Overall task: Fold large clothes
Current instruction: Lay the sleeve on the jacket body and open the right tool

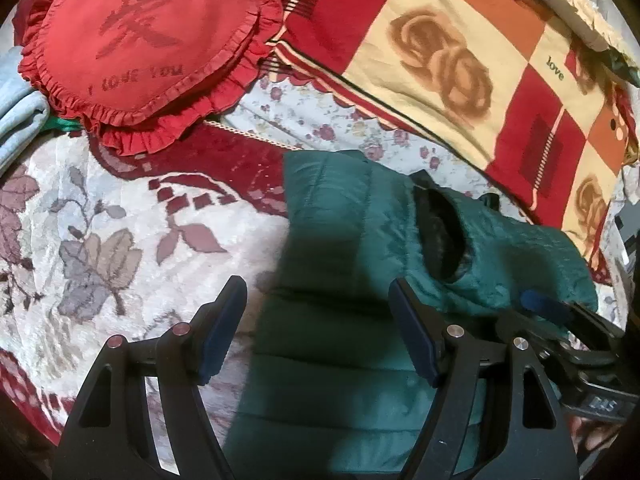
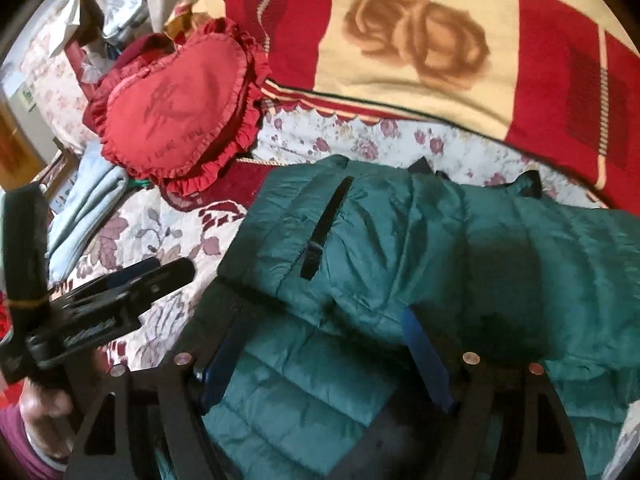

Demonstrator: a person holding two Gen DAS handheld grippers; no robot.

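- A dark green quilted jacket (image 2: 420,248) is seen lying on a bed, spread over a cream bedspread (image 1: 100,240) with a leaf pattern in red and grey.
- One part of the jacket is folded over another; a black zip line (image 2: 324,232) runs down the upper layer.
- The left gripper (image 1: 316,328) is held with its jaws spread wide above the jacket's edge; nothing is clamped between its blue pads (image 1: 222,336).
- The right gripper (image 2: 320,364) is held low over the jacket, jaws set wide; green fabric lies between the fingers, but no pressing of the pads on it can be made out.
- In the right wrist view, the left gripper (image 2: 120,292) is seen at the left, over the bedspread, with a hand (image 2: 44,420) below it.
- A red heart-shaped frilled cushion (image 1: 136,44) is placed beyond the jacket, beside a folded pale blue cloth (image 2: 88,208).
- A checked blanket (image 1: 460,60) in red, cream and orange, with rose motifs, is laid along the far side.
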